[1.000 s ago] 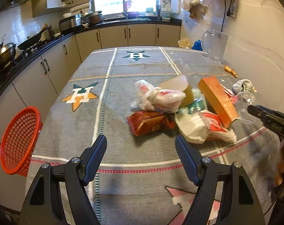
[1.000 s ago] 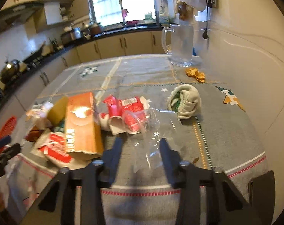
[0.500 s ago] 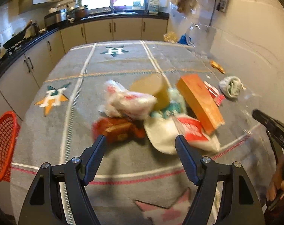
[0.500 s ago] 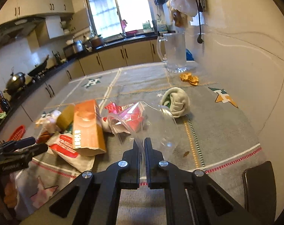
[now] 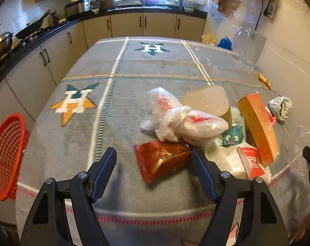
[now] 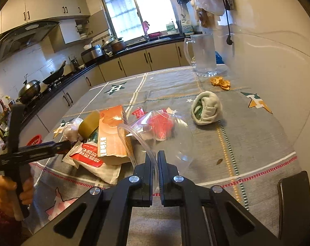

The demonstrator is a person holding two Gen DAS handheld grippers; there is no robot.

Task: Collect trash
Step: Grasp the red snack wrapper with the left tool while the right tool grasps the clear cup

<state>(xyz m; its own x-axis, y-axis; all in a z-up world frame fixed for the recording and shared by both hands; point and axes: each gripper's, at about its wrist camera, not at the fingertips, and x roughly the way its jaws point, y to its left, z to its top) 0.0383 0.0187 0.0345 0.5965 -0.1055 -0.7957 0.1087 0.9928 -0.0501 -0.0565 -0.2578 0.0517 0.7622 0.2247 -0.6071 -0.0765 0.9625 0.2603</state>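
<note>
At nine o'clock in the left wrist view, a red basket [image 5: 6,155] is hanging off the table edge, apparently where the trash is meant to go. The left gripper [image 5: 153,161] is standing wide, holding nothing, and its right finger is edging against a reddish-brown wrapper [image 5: 162,160] at the near end of the pile, by a knotted white bag [image 5: 187,123] and an orange carton [image 5: 257,129]. So one pickup looks to be starting: next, the jaws need to straddle that wrapper and close. At three o'clock, the right gripper [image 6: 153,157] is pinching shut on the rim of a clear plastic cup [image 6: 155,131]; that needs carrying across to the basket.
</note>
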